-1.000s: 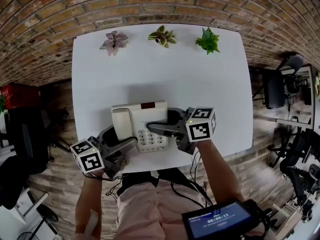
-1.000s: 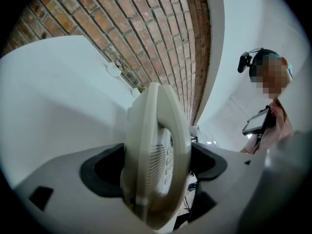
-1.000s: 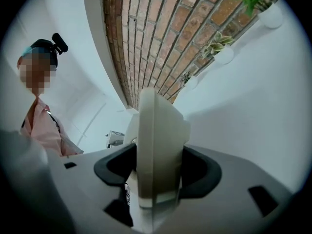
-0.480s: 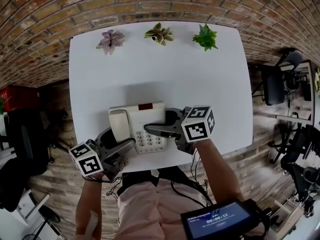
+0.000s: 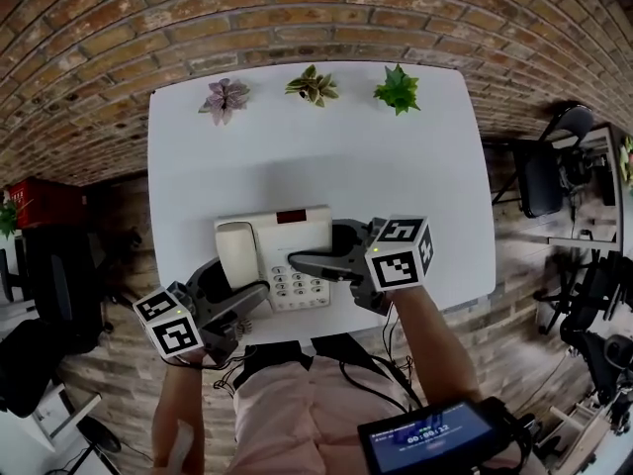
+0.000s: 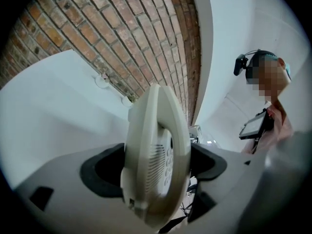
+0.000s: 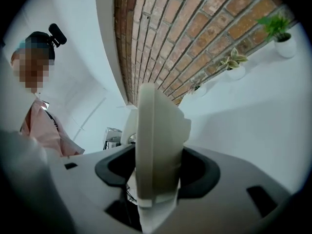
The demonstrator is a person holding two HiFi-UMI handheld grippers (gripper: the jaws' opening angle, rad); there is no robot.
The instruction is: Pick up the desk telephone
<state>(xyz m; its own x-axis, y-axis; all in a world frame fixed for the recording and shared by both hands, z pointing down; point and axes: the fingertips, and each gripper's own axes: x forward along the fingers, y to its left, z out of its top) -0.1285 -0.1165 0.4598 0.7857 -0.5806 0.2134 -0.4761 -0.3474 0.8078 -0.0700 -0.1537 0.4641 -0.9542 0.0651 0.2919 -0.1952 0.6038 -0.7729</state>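
Observation:
The cream desk telephone [image 5: 275,248], with its handset on the left and its keypad facing up, is held just above the near part of the white table [image 5: 297,146]. My left gripper [image 5: 249,291] is shut on its near-left edge. From the right, my right gripper [image 5: 309,258] is shut on its right side over the keypad. In the left gripper view the telephone [image 6: 157,160] stands edge-on between the dark pads [image 6: 100,172]. In the right gripper view the telephone body [image 7: 157,145] fills the gap between the pads [image 7: 200,172].
Three small potted plants [image 5: 226,97] [image 5: 313,82] [image 5: 398,87] line the table's far edge against the brick wall. A black office chair [image 5: 542,176] stands to the right and a red crate [image 5: 40,201] to the left. A screen device [image 5: 427,437] hangs at the person's waist.
Both grippers have risen a little with the telephone still clamped between them. The head view has shifted slightly, so the table sits lower in the frame.

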